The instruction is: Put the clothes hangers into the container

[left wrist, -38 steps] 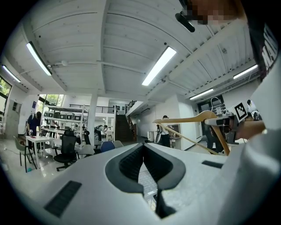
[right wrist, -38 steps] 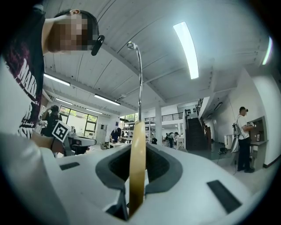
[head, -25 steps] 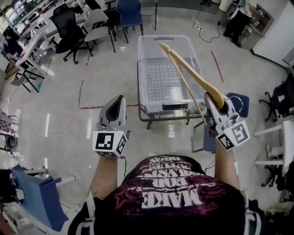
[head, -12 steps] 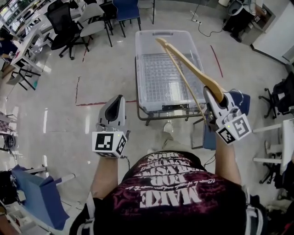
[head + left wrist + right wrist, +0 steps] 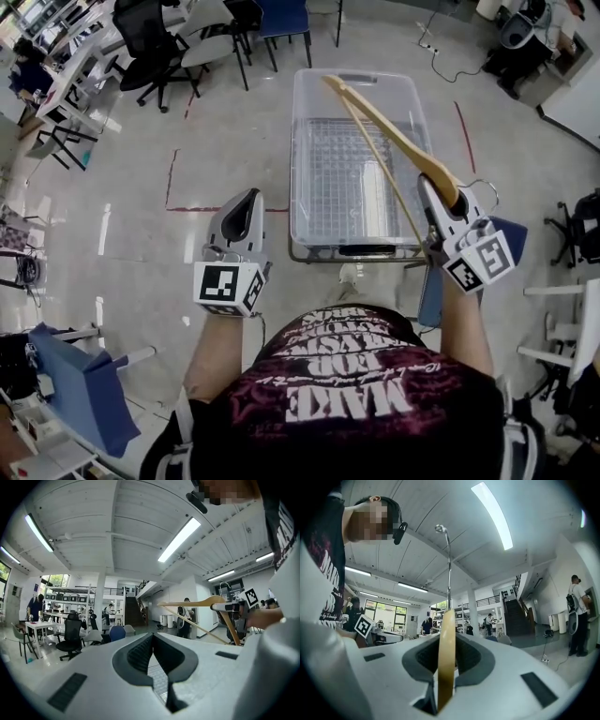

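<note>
A clear plastic container [image 5: 305,141] stands on a low frame straight ahead, with nothing visible inside. My right gripper [image 5: 434,187] is shut on a wooden hanger [image 5: 394,141] near its metal hook [image 5: 485,190]. The hanger's arms reach up and left over the container. In the right gripper view the hanger [image 5: 446,658] stands edge-on between the pads, with the hook [image 5: 448,559] rising above. My left gripper [image 5: 246,199] hovers left of the container's near corner. It is shut with nothing in it [image 5: 153,636]. In the left gripper view the hanger [image 5: 197,603] shows to the right.
Office chairs [image 5: 150,37] and desks crowd the back left, and a blue chair [image 5: 281,14] stands beyond the container. Another blue chair [image 5: 80,394] is at my lower left, and a blue seat [image 5: 502,234] lies under my right hand. Red tape [image 5: 173,178] marks the floor.
Both grippers and the person have come forward, and the container now lies closer below the hands. The hanger has stayed in the right gripper, still reaching over the container.
</note>
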A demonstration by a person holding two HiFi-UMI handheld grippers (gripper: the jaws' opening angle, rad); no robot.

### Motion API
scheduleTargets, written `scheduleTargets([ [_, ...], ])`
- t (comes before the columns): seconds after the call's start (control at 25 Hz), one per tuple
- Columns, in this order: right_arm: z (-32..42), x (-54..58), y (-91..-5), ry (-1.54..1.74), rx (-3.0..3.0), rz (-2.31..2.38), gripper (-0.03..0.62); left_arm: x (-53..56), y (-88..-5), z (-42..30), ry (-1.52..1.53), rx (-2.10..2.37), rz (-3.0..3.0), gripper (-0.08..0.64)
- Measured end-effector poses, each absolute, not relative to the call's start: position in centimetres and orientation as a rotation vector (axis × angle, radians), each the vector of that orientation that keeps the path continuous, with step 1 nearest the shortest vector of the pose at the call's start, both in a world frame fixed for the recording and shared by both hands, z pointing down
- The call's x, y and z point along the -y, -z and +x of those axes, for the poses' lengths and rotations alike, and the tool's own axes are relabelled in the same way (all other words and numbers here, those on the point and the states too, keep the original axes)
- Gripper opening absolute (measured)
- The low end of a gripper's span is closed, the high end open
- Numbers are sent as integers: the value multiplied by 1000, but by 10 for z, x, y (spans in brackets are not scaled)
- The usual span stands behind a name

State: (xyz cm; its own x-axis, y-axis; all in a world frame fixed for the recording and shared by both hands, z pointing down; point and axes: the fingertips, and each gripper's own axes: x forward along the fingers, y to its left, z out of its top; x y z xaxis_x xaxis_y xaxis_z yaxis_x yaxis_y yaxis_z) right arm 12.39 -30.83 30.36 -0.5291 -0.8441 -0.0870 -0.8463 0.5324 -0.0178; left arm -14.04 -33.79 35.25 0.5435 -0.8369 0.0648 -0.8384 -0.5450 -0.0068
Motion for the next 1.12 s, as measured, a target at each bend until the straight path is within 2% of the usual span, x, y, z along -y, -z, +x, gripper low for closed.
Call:
scheduleTargets([
  [0.56,157,393,-328,51,-2719,-1431,57,398,-347,-109,-115,1554,2703,6],
  [1.12,156,480,-451,339,-2851,-1419,57,425,-351,-123,-155,1726,2575,6],
])
